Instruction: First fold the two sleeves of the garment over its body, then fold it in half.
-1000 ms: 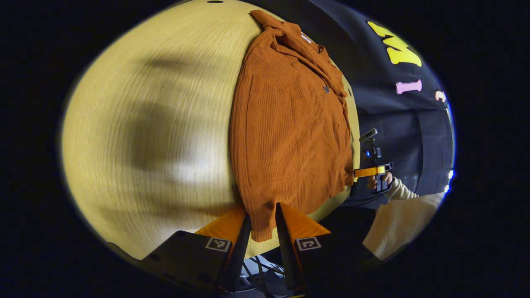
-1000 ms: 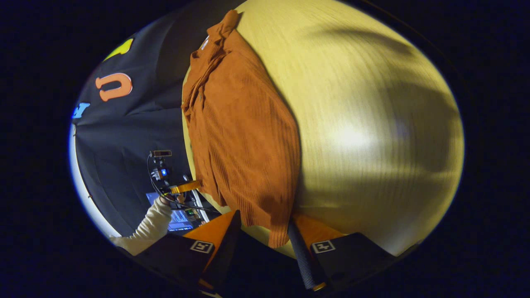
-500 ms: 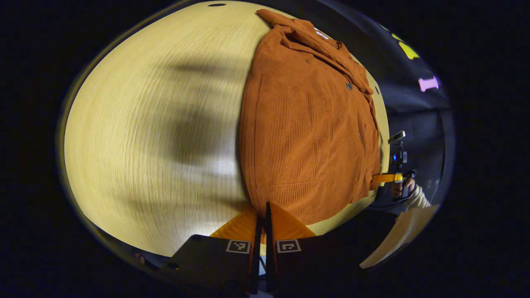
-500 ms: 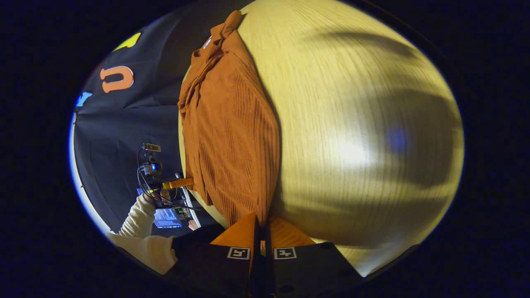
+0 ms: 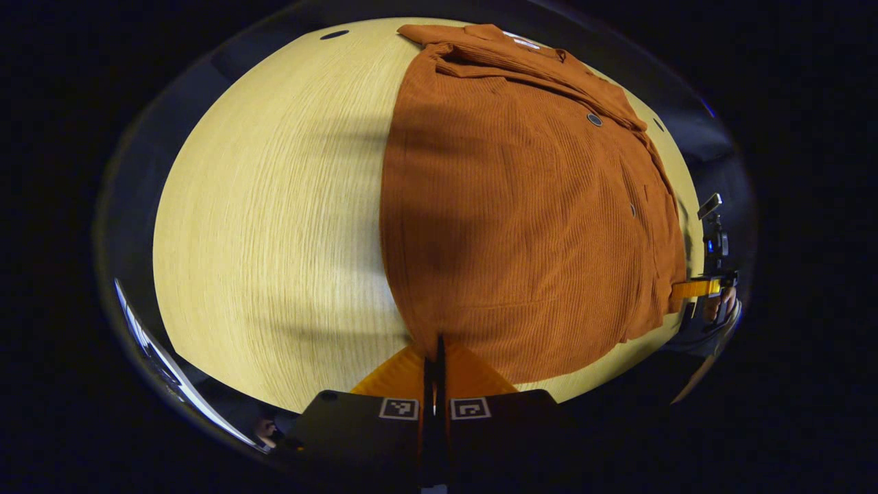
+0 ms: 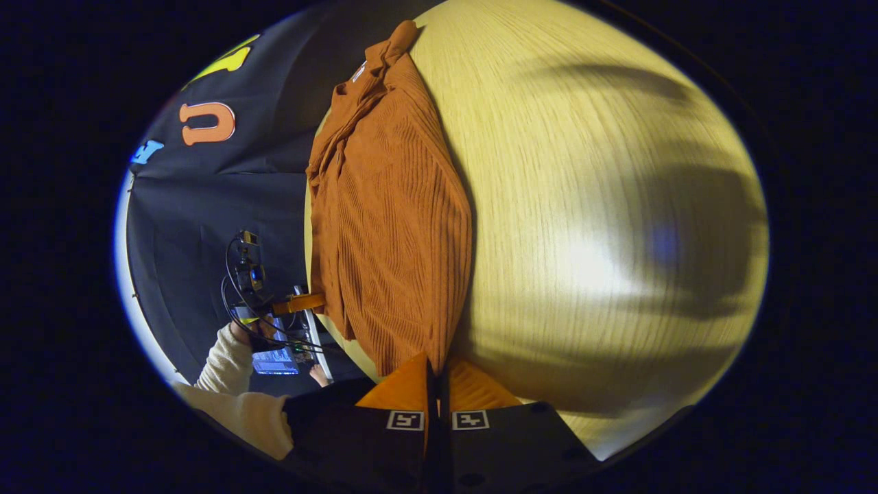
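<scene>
- The rust corduroy shirt (image 5: 521, 226) is spread on the wooden table (image 5: 274, 226), ahead of both tongs.
- The left tongs (image 5: 433, 350) are pinched on the shirt's hem.
- The right tongs (image 6: 436, 363) are pinched on the hem's other corner.

A ribbed, matt cloth like corduroy is seen on the garment (image 5: 521, 219); beneath the garment, the table (image 5: 274, 226) is shown as pale wood with fine grain and soft sheen.

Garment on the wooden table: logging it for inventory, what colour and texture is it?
Rust-orange ribbed corduroy garment with dark buttons, clearest in the left gripper view.
</scene>
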The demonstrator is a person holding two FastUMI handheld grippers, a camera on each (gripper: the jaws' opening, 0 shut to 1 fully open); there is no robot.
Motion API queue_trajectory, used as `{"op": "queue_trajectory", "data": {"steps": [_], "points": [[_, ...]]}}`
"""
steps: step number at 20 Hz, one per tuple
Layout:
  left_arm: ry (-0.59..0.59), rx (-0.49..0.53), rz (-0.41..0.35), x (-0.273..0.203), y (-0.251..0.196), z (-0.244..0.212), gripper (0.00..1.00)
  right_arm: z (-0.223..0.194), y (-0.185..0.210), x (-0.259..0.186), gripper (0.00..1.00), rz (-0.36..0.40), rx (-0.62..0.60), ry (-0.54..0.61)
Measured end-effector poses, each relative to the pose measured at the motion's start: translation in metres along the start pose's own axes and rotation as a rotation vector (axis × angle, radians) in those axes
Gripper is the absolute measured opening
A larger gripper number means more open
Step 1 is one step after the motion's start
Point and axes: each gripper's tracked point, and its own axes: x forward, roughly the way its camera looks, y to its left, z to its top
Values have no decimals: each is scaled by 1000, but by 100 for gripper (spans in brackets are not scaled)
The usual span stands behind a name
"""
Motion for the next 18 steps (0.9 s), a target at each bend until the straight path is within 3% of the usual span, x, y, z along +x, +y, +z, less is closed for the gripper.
{"op": "queue_trajectory", "data": {"steps": [3,10,18], "points": [[-54,-76,-63,-17,-12,3,3,-4,23,-25,0,30,-80,-46],[-169,-187,-361,-94,-61,49,3,28,100,-78,0,138,-150,-94],[-300,126,-303,-175,-80,144,3,121,209,-115,0,248,-251,-182]]}}
